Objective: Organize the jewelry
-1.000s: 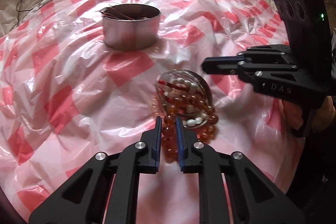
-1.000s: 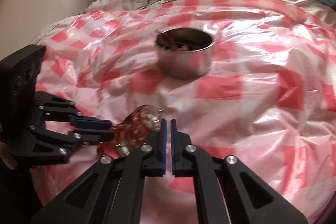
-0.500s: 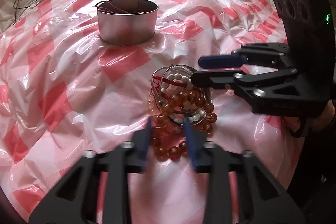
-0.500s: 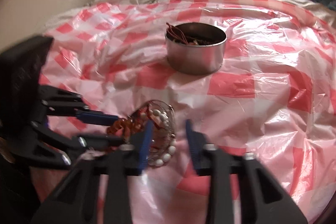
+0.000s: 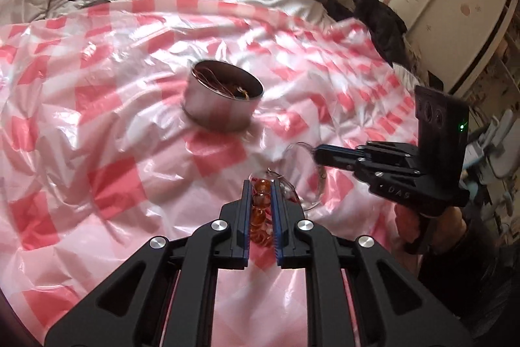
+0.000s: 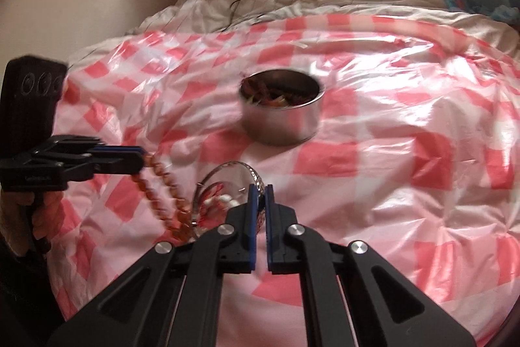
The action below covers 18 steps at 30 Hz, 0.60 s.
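A strand of amber beads runs between the fingers of my left gripper, whose jaws are closing on it. In the right wrist view the strand hangs from the left gripper down into a small glass bowl. White pearls and red pieces lie in that bowl. My right gripper has its jaws closing on the bowl's near rim. From the left wrist the right gripper grips the blurred bowl. A round metal tin with tangled jewelry stands further back.
A crinkled red-and-white checked plastic sheet covers the bed. The tin is beyond the bowl in the right wrist view. Rumpled white bedding, cables and patterned pillows lie at the far edge. A cupboard stands to the right.
Half a second ago both grippers stood open around the bowl. The left has since shut on the amber strand and lifted it up and left; the right has shut on the bowl's rim.
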Available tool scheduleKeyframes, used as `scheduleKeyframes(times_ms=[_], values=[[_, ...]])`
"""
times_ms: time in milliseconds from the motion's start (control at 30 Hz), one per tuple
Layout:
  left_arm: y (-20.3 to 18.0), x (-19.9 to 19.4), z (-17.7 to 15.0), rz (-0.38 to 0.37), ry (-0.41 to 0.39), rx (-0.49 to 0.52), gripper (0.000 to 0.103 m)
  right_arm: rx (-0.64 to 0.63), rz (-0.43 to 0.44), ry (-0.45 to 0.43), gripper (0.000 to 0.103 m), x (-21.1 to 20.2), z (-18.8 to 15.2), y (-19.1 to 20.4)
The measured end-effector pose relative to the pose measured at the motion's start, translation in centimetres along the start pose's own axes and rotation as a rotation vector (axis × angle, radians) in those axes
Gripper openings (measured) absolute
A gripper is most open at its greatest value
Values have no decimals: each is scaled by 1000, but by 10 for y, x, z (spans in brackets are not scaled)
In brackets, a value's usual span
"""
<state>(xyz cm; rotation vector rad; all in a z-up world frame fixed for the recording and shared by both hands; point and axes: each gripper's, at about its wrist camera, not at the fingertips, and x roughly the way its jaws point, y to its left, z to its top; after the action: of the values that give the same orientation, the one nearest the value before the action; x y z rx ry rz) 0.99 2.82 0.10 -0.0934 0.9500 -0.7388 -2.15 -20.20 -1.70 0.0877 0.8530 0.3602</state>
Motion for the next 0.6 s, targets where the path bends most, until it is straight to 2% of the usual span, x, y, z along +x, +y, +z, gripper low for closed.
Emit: scheduleKeyframes(times_ms=[100, 233, 300, 333, 367, 400, 433, 500, 600], values=[[8, 13, -1, 134, 53, -12, 10, 46, -46, 18, 5, 3, 1, -15], [18, 35, -7, 251, 147, -22, 11, 73, -58, 93, 5, 19, -3, -23], [23, 36, -8, 263, 163, -37, 11, 78, -59, 121, 5, 24, -5, -24], [26, 36, -8, 281, 167, -40, 11, 76, -61, 119, 9, 23, -6, -23], [28, 37, -9, 293, 172, -46, 12, 79, -62, 117, 15, 23, -6, -24], [30, 38, -8, 287, 176, -51, 16, 85, -61, 115, 33, 22, -7, -25], [32, 39, -8, 283, 183, -58, 20, 86, -64, 112, 39, 22, -8, -25], [34, 42, -9, 286, 190, -58, 29, 67, -73, 117, 39, 22, -8, -22], [32, 48, -13, 309, 210, -38, 30, 23, -108, 142, 37, 29, -12, -16]])
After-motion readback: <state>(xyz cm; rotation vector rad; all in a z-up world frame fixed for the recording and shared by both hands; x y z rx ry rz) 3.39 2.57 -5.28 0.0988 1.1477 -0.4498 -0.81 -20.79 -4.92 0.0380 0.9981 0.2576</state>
